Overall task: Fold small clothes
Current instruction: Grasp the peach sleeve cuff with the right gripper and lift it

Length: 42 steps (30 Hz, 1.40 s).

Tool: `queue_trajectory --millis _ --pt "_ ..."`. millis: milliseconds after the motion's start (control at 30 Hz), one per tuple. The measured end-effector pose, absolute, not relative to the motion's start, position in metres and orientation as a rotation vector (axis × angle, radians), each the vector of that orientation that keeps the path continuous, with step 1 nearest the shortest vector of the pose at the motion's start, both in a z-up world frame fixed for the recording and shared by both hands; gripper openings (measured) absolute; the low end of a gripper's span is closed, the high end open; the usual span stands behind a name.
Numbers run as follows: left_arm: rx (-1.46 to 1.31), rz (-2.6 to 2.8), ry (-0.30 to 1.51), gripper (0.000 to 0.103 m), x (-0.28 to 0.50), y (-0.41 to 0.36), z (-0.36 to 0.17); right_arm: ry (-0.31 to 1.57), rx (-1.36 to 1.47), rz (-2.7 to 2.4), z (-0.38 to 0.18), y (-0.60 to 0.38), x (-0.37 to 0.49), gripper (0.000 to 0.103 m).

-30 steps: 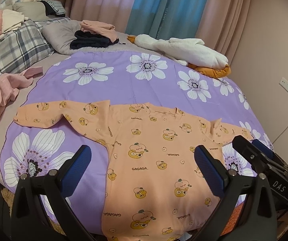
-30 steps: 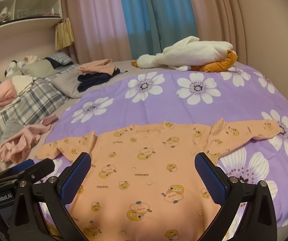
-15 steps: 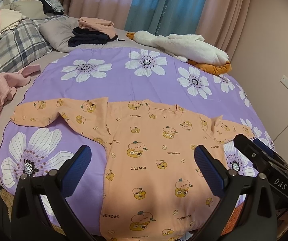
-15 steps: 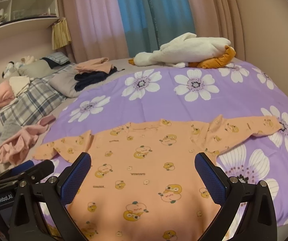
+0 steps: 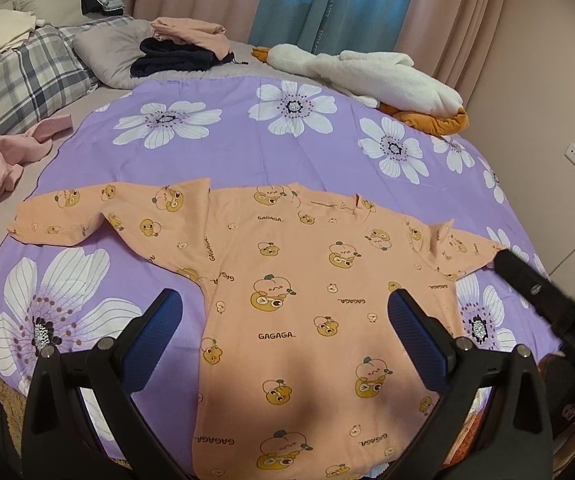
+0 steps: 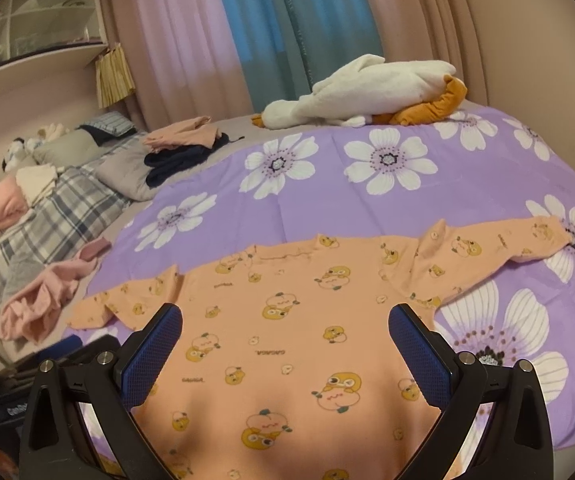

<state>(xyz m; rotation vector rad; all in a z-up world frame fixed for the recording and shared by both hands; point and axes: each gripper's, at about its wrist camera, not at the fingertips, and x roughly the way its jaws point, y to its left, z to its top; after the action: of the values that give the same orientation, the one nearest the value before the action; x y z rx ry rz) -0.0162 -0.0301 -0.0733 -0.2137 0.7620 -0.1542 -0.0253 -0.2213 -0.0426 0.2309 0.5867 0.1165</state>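
Orange shirt (image 5: 307,300) spread flat on the bed (image 5: 247,140); both hand-held grippers (image 5: 285,330) (image 6: 285,334) spread, empty: pinch sleeve cuffs, fold inward evenly.

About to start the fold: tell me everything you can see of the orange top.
The orange top is soft-looking knit, printed with cartoon fruit figures and "GAGAGA". It lies flat and unfolded on the purple flowered cover, neckline away from the cameras, both long sleeves spread sideways, slightly rumpled at the armpits. Neither gripper touches it.
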Motion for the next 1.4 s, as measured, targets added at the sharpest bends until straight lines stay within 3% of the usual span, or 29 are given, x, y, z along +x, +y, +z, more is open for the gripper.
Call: queue_trajectory --millis 367,633,733,867,1067,1133,1400 --pt "-0.274 -0.188 0.814 0.099 0.023 -0.035 -0.094 0.56 0.425 -0.02 -0.038 -0.34 0.013 0.101" --pt "-0.285 -0.185 0.883 0.085 0.052 -0.045 -0.119 0.653 0.729 -0.28 -0.097 -0.479 0.039 0.07" --pt "-0.275 -0.181 0.911 0.084 0.058 -0.048 -0.127 0.692 0.839 -0.369 -0.123 -0.523 0.047 0.063" --pt "-0.271 -0.184 0.931 0.084 0.065 -0.052 -0.135 0.701 0.89 -0.432 -0.142 -0.551 0.064 0.056" --pt "-0.261 -0.175 0.94 0.082 0.071 -0.057 -0.139 0.71 0.92 -0.421 -0.164 -0.567 0.092 0.037" --pt "-0.27 -0.17 0.942 0.08 0.072 -0.056 -0.139 0.698 0.902 -0.459 -0.167 -0.57 0.093 0.007" --pt "-0.282 -0.156 0.94 0.077 0.073 -0.052 -0.138 0.533 0.838 -0.497 -0.123 -0.572 0.057 0.005"
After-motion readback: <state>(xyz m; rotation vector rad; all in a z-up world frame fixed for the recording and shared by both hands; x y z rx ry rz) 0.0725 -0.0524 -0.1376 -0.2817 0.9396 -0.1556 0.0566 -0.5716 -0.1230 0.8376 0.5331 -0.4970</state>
